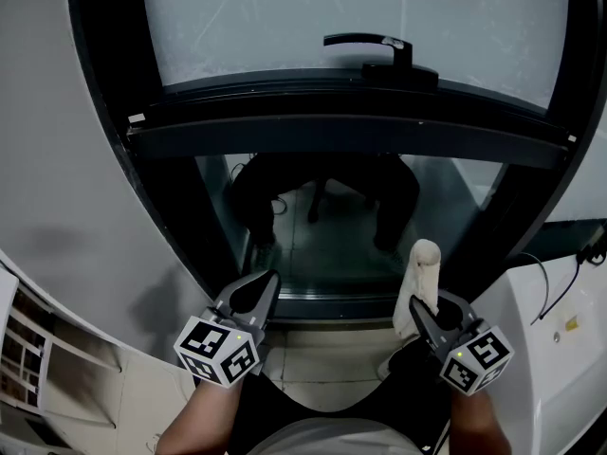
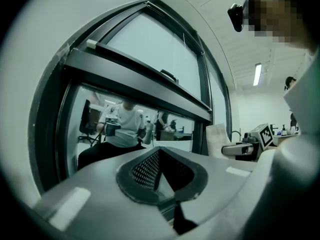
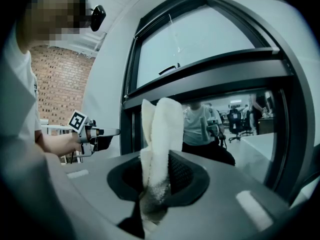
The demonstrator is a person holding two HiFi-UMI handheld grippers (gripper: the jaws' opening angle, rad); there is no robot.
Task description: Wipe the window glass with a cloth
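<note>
A dark-framed window fills the head view, with a frosted upper pane (image 1: 285,17) and a lower pane (image 1: 332,226) that reflects a person. My right gripper (image 1: 427,309) is shut on a white folded cloth (image 1: 423,265) that stands upright out of its jaws, a little short of the lower pane. In the right gripper view the cloth (image 3: 160,134) rises from between the pads of the right gripper (image 3: 157,184). My left gripper (image 1: 258,294) is held low at the left, jaws together and empty; the left gripper view shows this gripper (image 2: 159,176) with its pads meeting.
A black window handle (image 1: 375,47) sits on the upper sash above a thick crossbar (image 1: 341,131). A grey wall (image 1: 57,159) flanks the left. A white unit (image 1: 555,330) with a cable (image 1: 545,278) stands at the right. The lower sill (image 1: 332,306) lies just ahead of both grippers.
</note>
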